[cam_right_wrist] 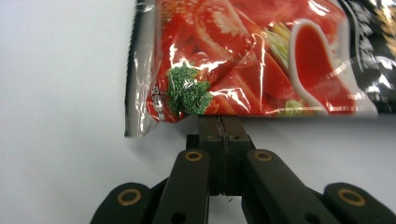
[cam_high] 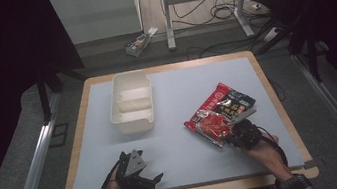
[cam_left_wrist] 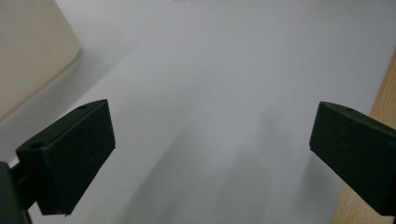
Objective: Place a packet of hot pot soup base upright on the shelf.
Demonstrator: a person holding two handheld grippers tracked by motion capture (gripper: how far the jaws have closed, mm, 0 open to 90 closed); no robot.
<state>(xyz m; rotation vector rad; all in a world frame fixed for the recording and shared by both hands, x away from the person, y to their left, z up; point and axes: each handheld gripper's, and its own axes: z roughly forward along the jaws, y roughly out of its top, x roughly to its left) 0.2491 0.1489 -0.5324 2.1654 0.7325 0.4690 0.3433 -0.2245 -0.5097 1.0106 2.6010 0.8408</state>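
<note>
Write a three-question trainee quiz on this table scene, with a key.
1. True or false: the right tool is shut on the edge of the red food packet.
2. Which describes the left tool? A) open over the bare mat B) shut on the packet C) inside the tub
3. What white container stands on the mat, towards its far left?

Key: 1 true; 2 A; 3 the white plastic tub.
</note>
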